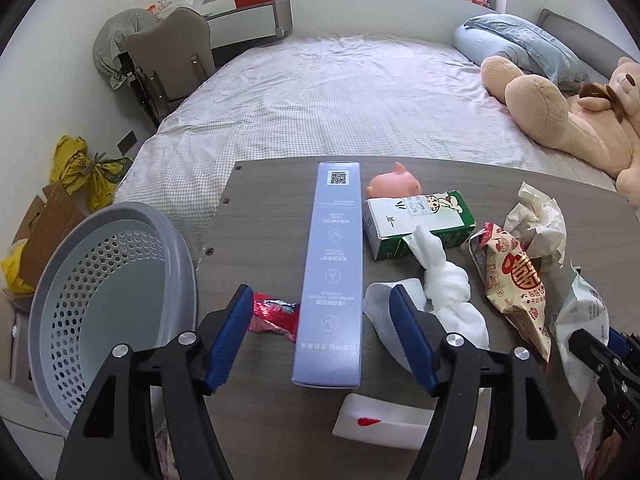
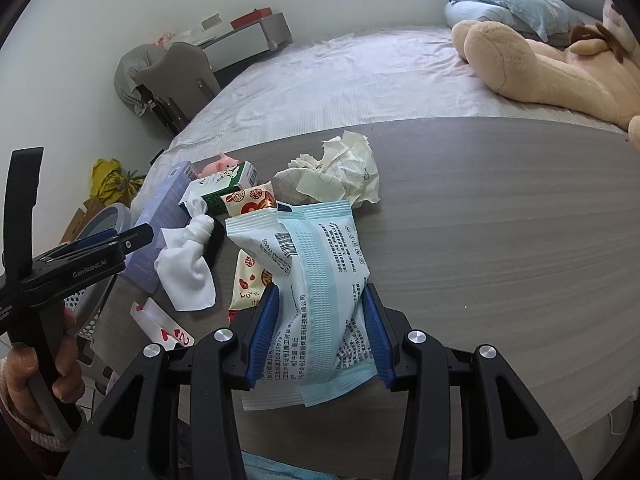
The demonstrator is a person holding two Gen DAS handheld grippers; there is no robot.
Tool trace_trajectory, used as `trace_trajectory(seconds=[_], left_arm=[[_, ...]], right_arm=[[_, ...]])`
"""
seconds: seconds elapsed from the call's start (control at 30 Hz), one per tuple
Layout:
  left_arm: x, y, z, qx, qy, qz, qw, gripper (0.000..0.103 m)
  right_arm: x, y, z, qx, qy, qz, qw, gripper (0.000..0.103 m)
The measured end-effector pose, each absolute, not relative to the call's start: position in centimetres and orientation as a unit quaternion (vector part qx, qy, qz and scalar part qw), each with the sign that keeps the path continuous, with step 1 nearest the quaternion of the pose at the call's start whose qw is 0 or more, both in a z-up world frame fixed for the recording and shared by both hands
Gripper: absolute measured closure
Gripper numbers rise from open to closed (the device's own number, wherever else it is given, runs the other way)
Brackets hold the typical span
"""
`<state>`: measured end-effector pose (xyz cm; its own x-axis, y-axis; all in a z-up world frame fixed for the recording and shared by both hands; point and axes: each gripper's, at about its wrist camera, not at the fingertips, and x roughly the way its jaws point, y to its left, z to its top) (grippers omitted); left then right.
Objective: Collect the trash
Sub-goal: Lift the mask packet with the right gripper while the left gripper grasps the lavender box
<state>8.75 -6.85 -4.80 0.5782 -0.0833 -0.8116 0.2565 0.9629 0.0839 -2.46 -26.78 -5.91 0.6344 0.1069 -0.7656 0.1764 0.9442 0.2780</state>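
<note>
The counter (image 2: 500, 220) lies bare to the right of the litter; the grey basket (image 1: 116, 292) stands off its left edge. The left claw (image 1: 320, 320) gapes wide around the near end of the long blue box (image 1: 332, 272), not touching; the box points away toward the bed (image 1: 340, 92). The right claw (image 2: 320, 320) pinches the pale blue packet (image 2: 320, 280), its length running away from the claw

Long lilac box (image 1: 330, 276) lies flat on the table. Pale-blue printed wrapper (image 2: 320, 280) sits crumpled beside a snack packet (image 1: 516, 284), crumpled paper (image 2: 340, 170) and milk carton (image 1: 416, 222).
</note>
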Motion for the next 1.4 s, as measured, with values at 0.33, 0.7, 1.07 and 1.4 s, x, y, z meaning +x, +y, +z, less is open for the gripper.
trace_trajectory(seconds=[0.33, 0.7, 1.07, 1.4], left_arm=[[12.1, -6.4, -5.3, 0.079, 0.468, -0.095, 0.875, 0.034], [14.4, -6.7, -7.0, 0.087, 0.489, -0.095, 0.863, 0.045], [13.8, -6.5, -6.1, 0.076, 0.484, -0.108, 0.865, 0.072], [10.8, -5.3, -2.0, 0.067, 0.441, -0.11, 0.888, 0.072]], right_arm=[[-2.7, -27.1, -5.9, 0.172, 0.424, -0.022, 0.889, 0.061], [-2.4, -27.1, -6.1, 0.173, 0.429, -0.024, 0.886, 0.061], [-2.3, -27.1, -6.2, 0.175, 0.428, -0.026, 0.886, 0.061], [-3.0, -26.9, -4.7, 0.166, 0.415, -0.03, 0.894, 0.061]])
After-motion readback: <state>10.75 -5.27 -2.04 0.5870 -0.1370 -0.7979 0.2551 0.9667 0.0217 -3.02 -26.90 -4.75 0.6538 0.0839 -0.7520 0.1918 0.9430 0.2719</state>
